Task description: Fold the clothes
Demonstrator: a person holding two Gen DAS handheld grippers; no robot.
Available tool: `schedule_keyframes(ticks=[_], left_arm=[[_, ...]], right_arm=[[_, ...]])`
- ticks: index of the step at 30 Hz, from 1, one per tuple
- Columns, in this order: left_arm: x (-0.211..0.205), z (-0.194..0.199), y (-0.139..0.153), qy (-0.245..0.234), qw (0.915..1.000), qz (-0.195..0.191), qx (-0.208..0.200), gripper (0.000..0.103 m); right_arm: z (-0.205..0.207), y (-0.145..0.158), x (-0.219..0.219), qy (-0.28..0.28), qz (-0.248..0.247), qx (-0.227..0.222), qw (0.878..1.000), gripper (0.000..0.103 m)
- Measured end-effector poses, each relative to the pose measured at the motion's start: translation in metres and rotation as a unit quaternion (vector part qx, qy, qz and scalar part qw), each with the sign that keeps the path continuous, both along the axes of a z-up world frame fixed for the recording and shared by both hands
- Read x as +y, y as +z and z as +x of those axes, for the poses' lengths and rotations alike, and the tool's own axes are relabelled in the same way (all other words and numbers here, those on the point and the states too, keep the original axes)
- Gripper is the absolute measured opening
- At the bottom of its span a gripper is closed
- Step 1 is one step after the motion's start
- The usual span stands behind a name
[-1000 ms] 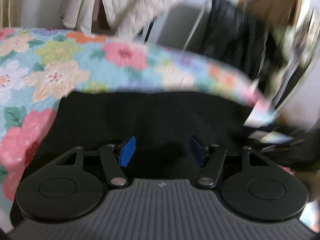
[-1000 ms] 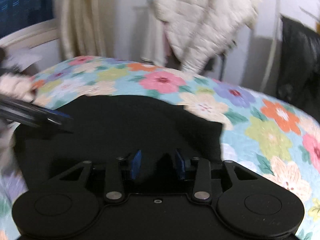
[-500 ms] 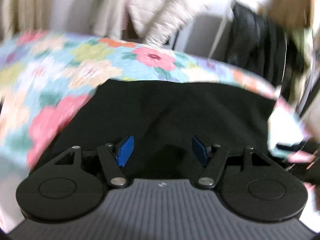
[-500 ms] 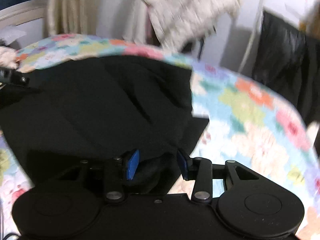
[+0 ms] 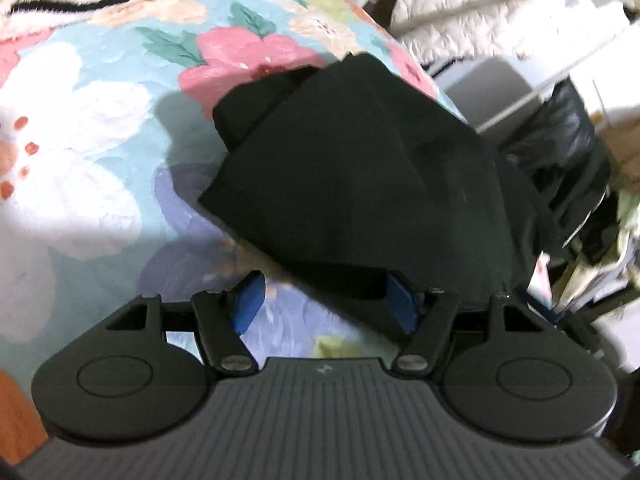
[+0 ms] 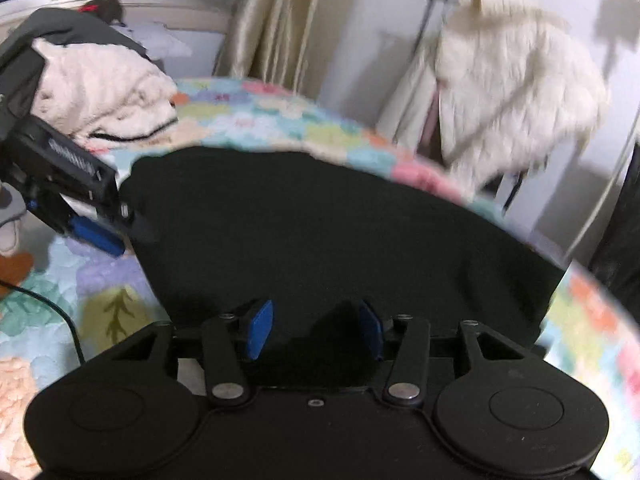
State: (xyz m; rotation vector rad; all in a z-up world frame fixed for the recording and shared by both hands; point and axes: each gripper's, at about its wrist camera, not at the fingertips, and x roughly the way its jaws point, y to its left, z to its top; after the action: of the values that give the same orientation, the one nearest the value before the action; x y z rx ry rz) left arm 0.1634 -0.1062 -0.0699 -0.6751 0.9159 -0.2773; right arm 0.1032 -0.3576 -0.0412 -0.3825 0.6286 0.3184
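A black garment lies on a flower-patterned bedspread. In the left wrist view it fills the middle and right of the frame as a thick, dark, plain mass with soft creases and no print. A smaller folded layer sticks out at its upper left edge, and its lower left edge runs diagonally across the bedspread.

The left gripper sits at the bottom centre of that view with its blue fingers spread wide apart. The left finger stands over bare bedspread. The right one is at the garment's lower edge, with the cloth lapping over it; nothing is pinched between them.

In the right wrist view the garment spreads as a broad flat sheet across the middle of the frame, its far edge curved against the bedspread. The right gripper at the bottom centre has its blue fingers apart, with a raised fold of black cloth between them; a grip on it cannot be told.

The left gripper shows at the left edge, at the garment's corner. A cream fleecy garment lies in the upper left.
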Motion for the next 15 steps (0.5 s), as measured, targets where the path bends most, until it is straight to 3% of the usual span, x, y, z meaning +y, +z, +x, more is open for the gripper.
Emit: schedule_keyframes(ticks=[2, 5, 11, 15], left_arm=[[0.003, 0.003, -0.002, 0.023, 0.9994, -0.015, -0.020, 0.066], [-0.004, 0.007, -0.001, 0.049, 0.9975, 0.019, -0.046, 0.070], [-0.025, 0.012, -0.003, 0.063, 0.9946, 0.036, -0.075, 0.089], [-0.027, 0.017, -0.005, 0.082, 0.9934, 0.016, -0.079, 0.092]], right_arm=[[0.007, -0.013, -0.010, -0.016, 0.037, 0.040, 0.998, 0.053], [0.005, -0.025, -0.020, -0.030, 0.085, 0.057, 0.994, 0.053], [-0.023, -0.011, -0.017, -0.027, 0.086, 0.024, 0.996, 0.055], [-0.025, -0.013, -0.020, -0.024, 0.073, 0.014, 0.997, 0.065]])
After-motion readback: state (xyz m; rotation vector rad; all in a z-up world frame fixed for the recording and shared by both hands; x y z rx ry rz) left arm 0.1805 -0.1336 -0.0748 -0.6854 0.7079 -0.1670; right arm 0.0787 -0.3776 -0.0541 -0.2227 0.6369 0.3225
